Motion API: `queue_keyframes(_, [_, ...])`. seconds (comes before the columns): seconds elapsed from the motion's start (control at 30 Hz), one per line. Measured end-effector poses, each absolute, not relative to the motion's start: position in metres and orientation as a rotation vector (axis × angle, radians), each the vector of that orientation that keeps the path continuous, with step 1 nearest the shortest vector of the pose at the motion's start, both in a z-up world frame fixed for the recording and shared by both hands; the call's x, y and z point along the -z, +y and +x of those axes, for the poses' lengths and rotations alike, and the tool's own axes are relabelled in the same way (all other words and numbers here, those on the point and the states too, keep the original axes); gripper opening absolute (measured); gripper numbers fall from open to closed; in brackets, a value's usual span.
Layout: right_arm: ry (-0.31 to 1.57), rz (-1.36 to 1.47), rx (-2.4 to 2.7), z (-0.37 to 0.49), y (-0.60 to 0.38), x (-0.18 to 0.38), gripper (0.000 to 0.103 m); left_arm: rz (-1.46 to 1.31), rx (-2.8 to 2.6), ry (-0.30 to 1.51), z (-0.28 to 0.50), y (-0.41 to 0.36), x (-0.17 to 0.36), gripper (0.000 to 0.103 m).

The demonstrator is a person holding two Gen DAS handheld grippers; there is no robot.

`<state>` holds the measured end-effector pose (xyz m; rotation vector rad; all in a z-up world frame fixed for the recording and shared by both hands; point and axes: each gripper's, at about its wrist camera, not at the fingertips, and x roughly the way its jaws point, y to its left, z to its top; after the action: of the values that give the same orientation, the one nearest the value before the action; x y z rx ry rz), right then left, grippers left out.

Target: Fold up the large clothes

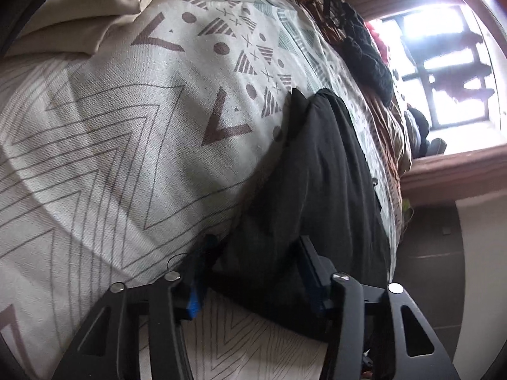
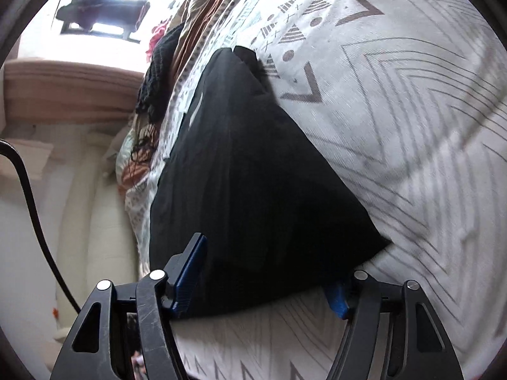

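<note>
While the dark garment (image 1: 304, 190) lies stretched along a bed covered by a patterned sheet (image 1: 104, 133), both grippers sit at its near end. From the left wrist camera, the cloth runs from the lower centre of the frame up toward the middle, narrowing as it goes, with the pale sheet of chevrons, dots and striped triangles filling the left side. The left gripper (image 1: 256, 272) has its blue-padded fingers (image 1: 194, 300) standing apart on either side of the near edge of the fabric, which bunches between them; whether the pads actually press on the cloth cannot be told. From the right wrist camera, the same garment (image 2: 250, 164) fills the centre as a broad black shape, tapering to the upper middle and ending in a corner at the lower right. The right gripper (image 2: 263, 281) straddles its near hem with jaws set wide, one blue finger (image 2: 187, 281) at the left of the cloth and the other partly hidden beneath the fabric at the right; contact is unclear here too. A black knitted item (image 1: 367, 53) lies near the far edge of the bed, a bright window (image 1: 443, 72) beyond it.
</note>
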<state>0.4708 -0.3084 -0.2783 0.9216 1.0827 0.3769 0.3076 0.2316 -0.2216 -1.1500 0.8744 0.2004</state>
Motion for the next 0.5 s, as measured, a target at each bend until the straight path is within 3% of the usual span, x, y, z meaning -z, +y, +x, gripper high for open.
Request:
queue_keyframes(0.07, [1.067,0.950,-0.354,0.472,-0.309,0.282,0.047,-1.157,-0.204,0.872,0.308,0.232,0.222,0.031])
queue_keyframes(0.17, [1.046,0.986,-0.326,0.469,-0.312,0.286,0.031,-1.163,-0.210,0.846,0.303,0.231,0.219,0.016])
queue_keyframes(0.27, [1.007,0.970,-0.324,0.463,-0.310,0.277,0.014,-1.158,-0.190,0.817,0.299,0.230,0.209,0.012])
queue_keyframes(0.5, [0.968,0.915,-0.341,0.452,-0.304,0.246,0.009,-1.141,-0.194,0.803,0.282,0.229,0.189,0.011])
